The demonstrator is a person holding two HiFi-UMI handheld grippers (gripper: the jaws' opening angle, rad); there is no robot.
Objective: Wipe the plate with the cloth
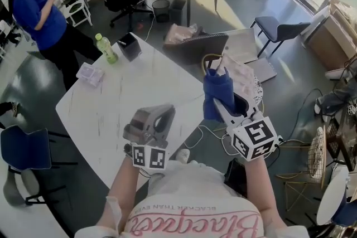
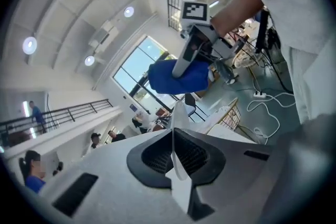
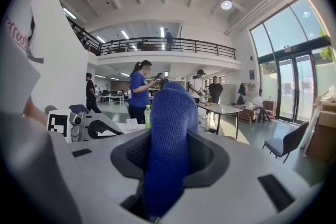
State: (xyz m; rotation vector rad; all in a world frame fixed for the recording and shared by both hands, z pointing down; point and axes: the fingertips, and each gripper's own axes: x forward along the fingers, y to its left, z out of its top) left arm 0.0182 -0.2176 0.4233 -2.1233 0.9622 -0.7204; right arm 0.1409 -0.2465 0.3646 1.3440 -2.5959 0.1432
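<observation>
Standing well apart from cloth (image 1: 218, 95): bottle (image 1: 105, 48); box (image 1: 129, 46)

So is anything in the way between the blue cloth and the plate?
No, nothing visible. The right claw grips the blue cloth, the left claw pinches the thin white plate by its edge, and the left gripper view shows only open air between cloth and plate.
</observation>
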